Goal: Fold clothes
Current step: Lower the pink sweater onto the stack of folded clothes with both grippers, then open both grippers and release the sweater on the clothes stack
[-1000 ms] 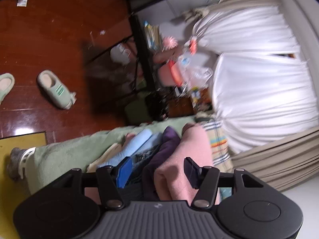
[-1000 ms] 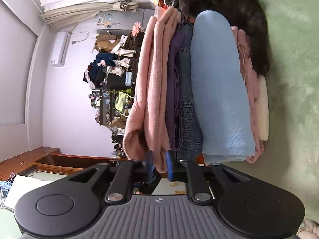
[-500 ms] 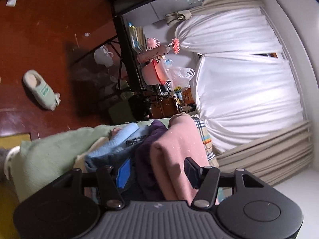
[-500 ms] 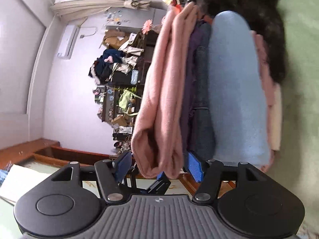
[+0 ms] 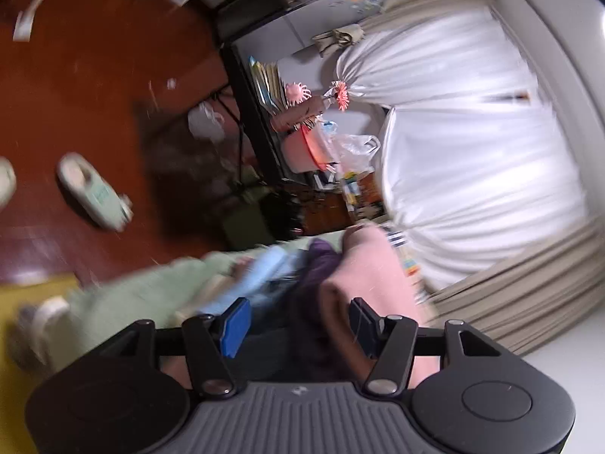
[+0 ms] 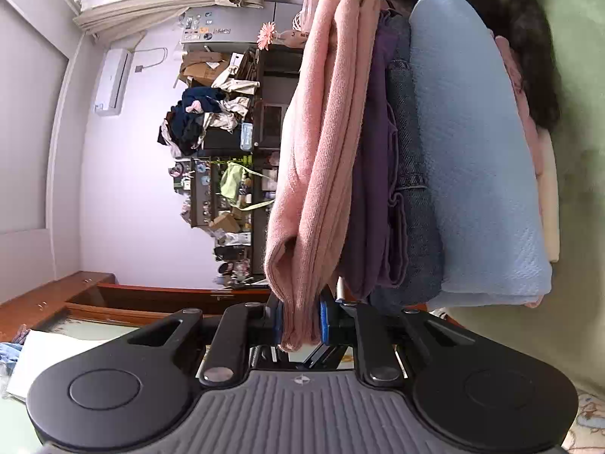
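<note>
Pink garment's (image 6: 321, 151) corner pinched in right hand-held gripper (image 6: 300, 321), jaws just closed.

A lived-in home room. White curtains (image 5: 472, 143), a wall air conditioner (image 6: 112, 81), cluttered shelves (image 6: 227, 189) and a slipper (image 5: 92, 191) on the wooden floor (image 5: 75, 87) show it.

Pink sweater (image 6: 321, 143), purple garment (image 6: 372, 174), light-blue towel (image 6: 472, 159), green blanket (image 6: 578, 113).

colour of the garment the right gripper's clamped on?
Pink: the folded pink garment in the right gripper, clearest in the right wrist view.
</note>
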The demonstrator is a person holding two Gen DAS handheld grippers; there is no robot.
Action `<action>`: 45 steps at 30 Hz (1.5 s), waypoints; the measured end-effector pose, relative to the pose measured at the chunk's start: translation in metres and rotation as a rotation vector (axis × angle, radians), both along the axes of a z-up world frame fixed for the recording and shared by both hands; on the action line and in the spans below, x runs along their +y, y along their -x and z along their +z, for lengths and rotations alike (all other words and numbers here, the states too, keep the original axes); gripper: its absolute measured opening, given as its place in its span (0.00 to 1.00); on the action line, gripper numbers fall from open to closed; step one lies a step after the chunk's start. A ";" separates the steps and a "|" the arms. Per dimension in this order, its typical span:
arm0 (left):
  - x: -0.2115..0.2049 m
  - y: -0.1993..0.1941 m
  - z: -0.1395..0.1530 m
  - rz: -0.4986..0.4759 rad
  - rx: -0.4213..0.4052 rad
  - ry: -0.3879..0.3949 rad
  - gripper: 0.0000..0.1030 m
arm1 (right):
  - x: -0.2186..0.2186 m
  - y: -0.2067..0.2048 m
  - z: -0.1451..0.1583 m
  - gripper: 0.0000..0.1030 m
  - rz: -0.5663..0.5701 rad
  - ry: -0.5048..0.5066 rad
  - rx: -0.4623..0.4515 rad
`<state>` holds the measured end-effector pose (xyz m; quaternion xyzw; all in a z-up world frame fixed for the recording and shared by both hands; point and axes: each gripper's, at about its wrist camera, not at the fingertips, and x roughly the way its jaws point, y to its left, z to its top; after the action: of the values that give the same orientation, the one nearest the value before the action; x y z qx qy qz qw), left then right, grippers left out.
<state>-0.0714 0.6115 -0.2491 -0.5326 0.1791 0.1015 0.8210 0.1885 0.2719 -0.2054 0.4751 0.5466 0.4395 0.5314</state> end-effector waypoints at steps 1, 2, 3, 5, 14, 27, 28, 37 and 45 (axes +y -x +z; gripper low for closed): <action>-0.003 -0.001 0.000 -0.009 0.006 -0.018 0.54 | -0.001 0.000 -0.001 0.16 0.003 -0.005 0.006; -0.005 -0.001 0.001 -0.012 0.005 -0.029 0.54 | -0.002 0.000 -0.001 0.16 0.007 -0.010 0.013; -0.007 -0.002 0.001 -0.013 -0.001 -0.042 0.55 | -0.003 0.000 -0.002 0.16 0.008 -0.013 0.019; -0.009 -0.002 0.003 0.010 -0.028 -0.066 0.55 | -0.005 0.001 -0.003 0.16 0.007 -0.016 0.024; -0.009 -0.023 -0.008 0.096 -0.021 0.003 0.55 | -0.012 0.007 -0.005 0.16 0.001 -0.029 0.044; 0.023 0.025 -0.012 0.231 -0.069 0.280 0.29 | -0.021 0.016 -0.019 0.13 -0.028 -0.002 0.052; 0.027 0.041 -0.010 0.289 -0.070 0.291 0.29 | -0.022 0.017 -0.019 0.13 -0.030 0.001 0.048; 0.019 0.069 0.020 0.196 -0.283 0.349 0.59 | -0.025 0.015 -0.030 0.14 -0.023 -0.035 0.097; 0.005 -0.004 -0.004 0.134 -0.151 0.393 0.63 | -0.025 0.017 -0.025 0.15 -0.037 -0.042 0.117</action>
<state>-0.0670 0.6163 -0.2532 -0.6991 0.0976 0.0787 0.7039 0.1713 0.2469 -0.2307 0.5209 0.5584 0.4125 0.4967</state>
